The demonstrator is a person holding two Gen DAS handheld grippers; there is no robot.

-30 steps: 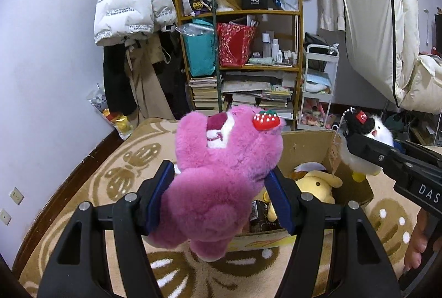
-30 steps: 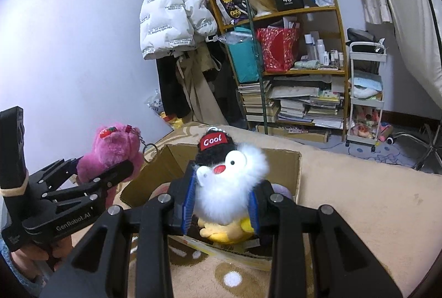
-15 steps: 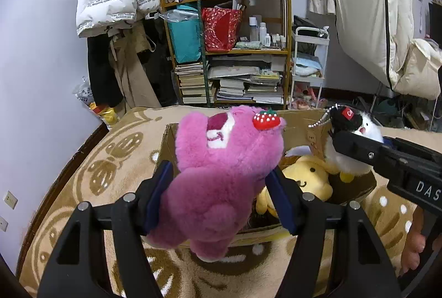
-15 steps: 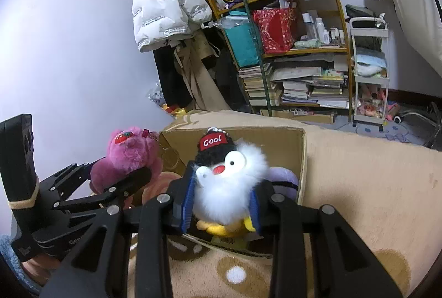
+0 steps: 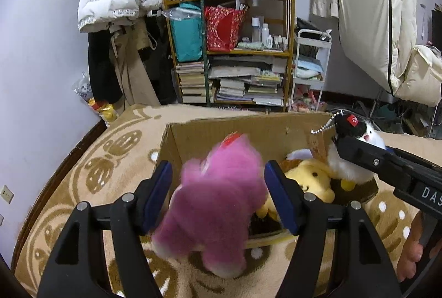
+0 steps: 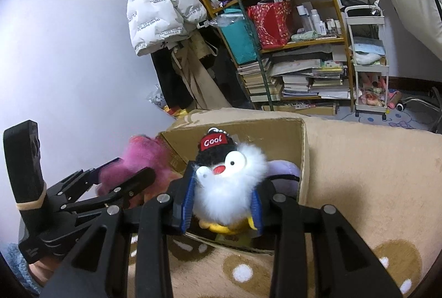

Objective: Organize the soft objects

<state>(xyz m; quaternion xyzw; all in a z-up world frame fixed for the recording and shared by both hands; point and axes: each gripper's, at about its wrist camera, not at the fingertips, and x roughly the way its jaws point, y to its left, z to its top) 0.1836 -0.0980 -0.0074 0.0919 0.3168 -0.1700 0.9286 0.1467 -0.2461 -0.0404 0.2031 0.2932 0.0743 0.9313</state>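
Pink plush toy, blurred, tilted with its head toward the cardboard box and a red patch at its top, lying between the spread blue-padded fingers of the left gripper at the box's near wall. White fluffy plush with a black cap marked "Cool", red beak and yellow feet, upright, clamped between the fingers of the right gripper above the open box. Inside the box lie a yellow plush and a lavender plush.
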